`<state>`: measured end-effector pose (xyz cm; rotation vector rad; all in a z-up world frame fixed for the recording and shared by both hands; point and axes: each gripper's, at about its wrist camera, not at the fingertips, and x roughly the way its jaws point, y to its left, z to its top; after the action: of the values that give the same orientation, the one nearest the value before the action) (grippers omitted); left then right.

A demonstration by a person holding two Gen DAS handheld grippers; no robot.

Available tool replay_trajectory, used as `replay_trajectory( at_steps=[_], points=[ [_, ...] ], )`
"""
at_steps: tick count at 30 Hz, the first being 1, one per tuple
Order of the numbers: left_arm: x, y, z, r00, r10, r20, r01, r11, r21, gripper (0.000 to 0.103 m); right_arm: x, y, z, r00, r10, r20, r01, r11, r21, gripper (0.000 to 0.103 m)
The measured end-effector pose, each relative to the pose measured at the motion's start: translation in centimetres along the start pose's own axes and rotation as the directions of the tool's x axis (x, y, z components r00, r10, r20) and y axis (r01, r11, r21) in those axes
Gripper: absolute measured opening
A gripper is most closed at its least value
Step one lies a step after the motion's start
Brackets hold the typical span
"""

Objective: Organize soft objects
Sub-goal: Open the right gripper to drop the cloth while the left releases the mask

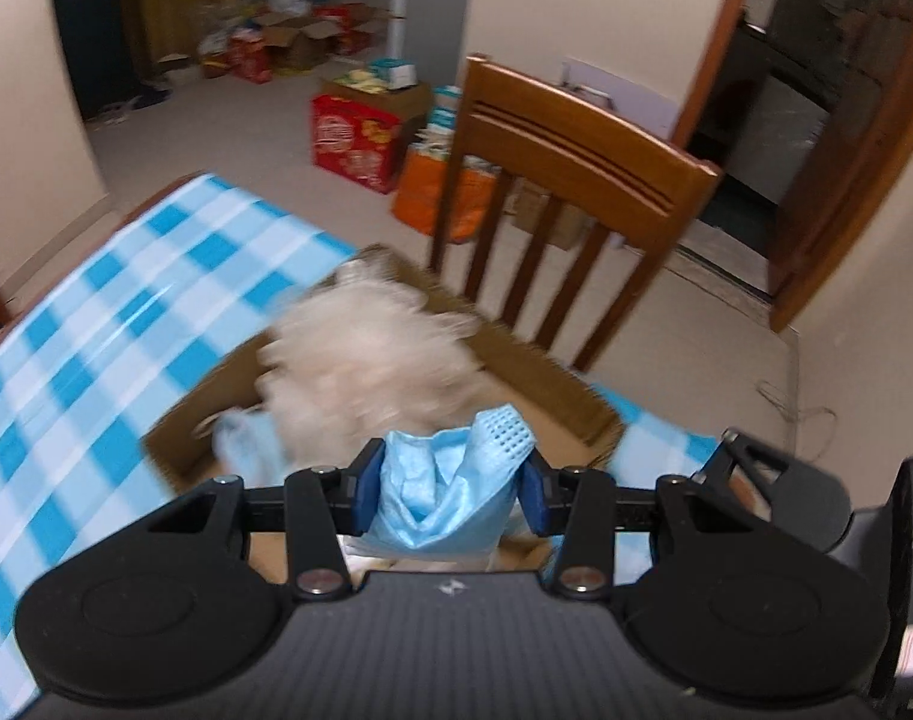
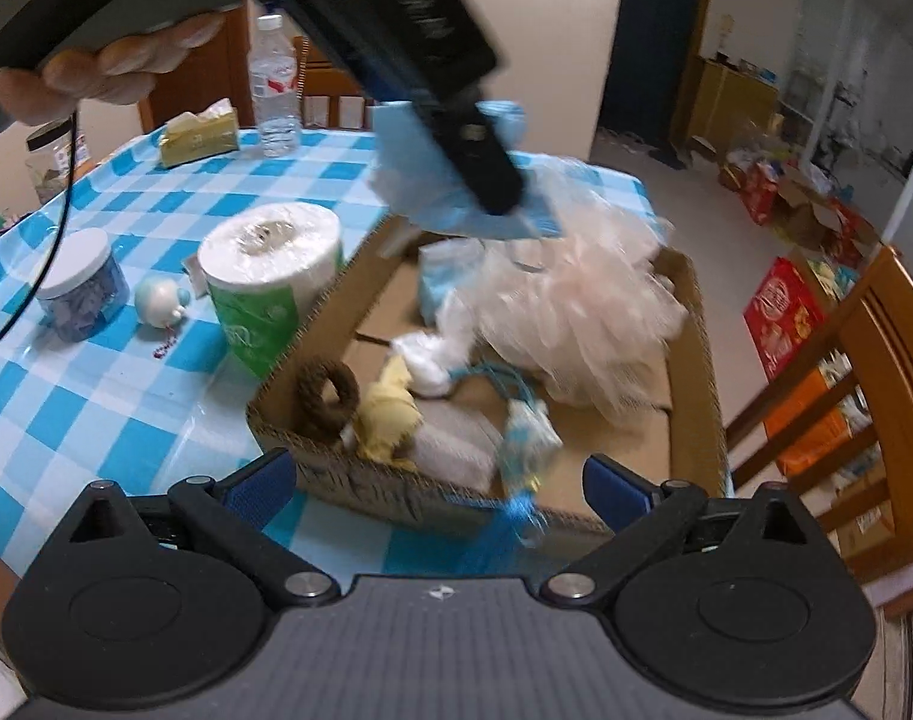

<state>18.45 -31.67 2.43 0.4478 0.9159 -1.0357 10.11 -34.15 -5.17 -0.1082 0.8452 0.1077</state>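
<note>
A crumpled light blue cloth point(image 1: 450, 492) was held clenched between the jaws of the left gripper point(image 1: 447, 489), above a shallow cardboard box point(image 2: 312, 324) set on the blue-checked surface point(image 2: 126, 384). In the right wrist view the cloth appeared at about 12 o'clock, just over a pale mesh bath puff point(image 2: 582, 312) in the box. The right gripper point(image 2: 438, 489) was seen released, jaws spread and empty, near the box's front wall. The cloth was judged light, limp and easily bunched, best taken at a gathered fold; the puff springy and airy. No writing could be read on the toilet paper roll point(image 2: 270, 276) at 10 o'clock, nor on the water bottle point(image 2: 275, 84).
</note>
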Motion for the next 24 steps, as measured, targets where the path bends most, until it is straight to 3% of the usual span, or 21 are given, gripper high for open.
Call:
replay_trajectory(
  at_steps=[5, 7, 9, 11, 16, 24],
  points=[
    [2.6, -2.5, 1.9, 0.998, -0.059, 0.0, 0.059, 0.998, 0.028, 0.045, -0.2, -1.1, -1.2, 1.0, -0.023, -0.013, 0.024, 0.998, 0.051, 0.103],
    [3.4, -3.3, 2.4, 0.998, -0.07, 0.003, 0.069, 0.997, 0.041, 0.055, -0.4, -1.4, -1.5, 0.999, -0.031, -0.017, 0.032, 0.997, 0.065, 0.103],
    [4.2, -3.9, 2.6, 0.998, -0.048, 0.028, 0.046, 0.998, 0.039, 0.085, -0.6, -1.6, -1.8, 0.999, -0.04, -0.017, 0.041, 0.996, 0.076, 0.103],
    [4.7, -4.1, 2.8, 0.998, -0.032, 0.053, 0.03, 0.999, 0.035, 0.093, -0.7, -1.8, -2.1, 0.999, -0.049, -0.018, 0.05, 0.995, 0.087, 0.103],
    [5.1, -3.7, 2.3, 0.998, -0.058, 0.033, 0.057, 0.998, 0.017, 0.094, -1.1, -2.3, -2.6, 0.998, -0.066, -0.023, 0.068, 0.991, 0.116, 0.103],
    [3.9, -2.7, 0.8, 0.998, 0.0, 0.07, 0.001, 1.0, -0.013, 0.095, -1.0, -2.2, -2.4, 0.997, -0.075, -0.025, 0.077, 0.99, 0.117, 0.103]
  ],
)
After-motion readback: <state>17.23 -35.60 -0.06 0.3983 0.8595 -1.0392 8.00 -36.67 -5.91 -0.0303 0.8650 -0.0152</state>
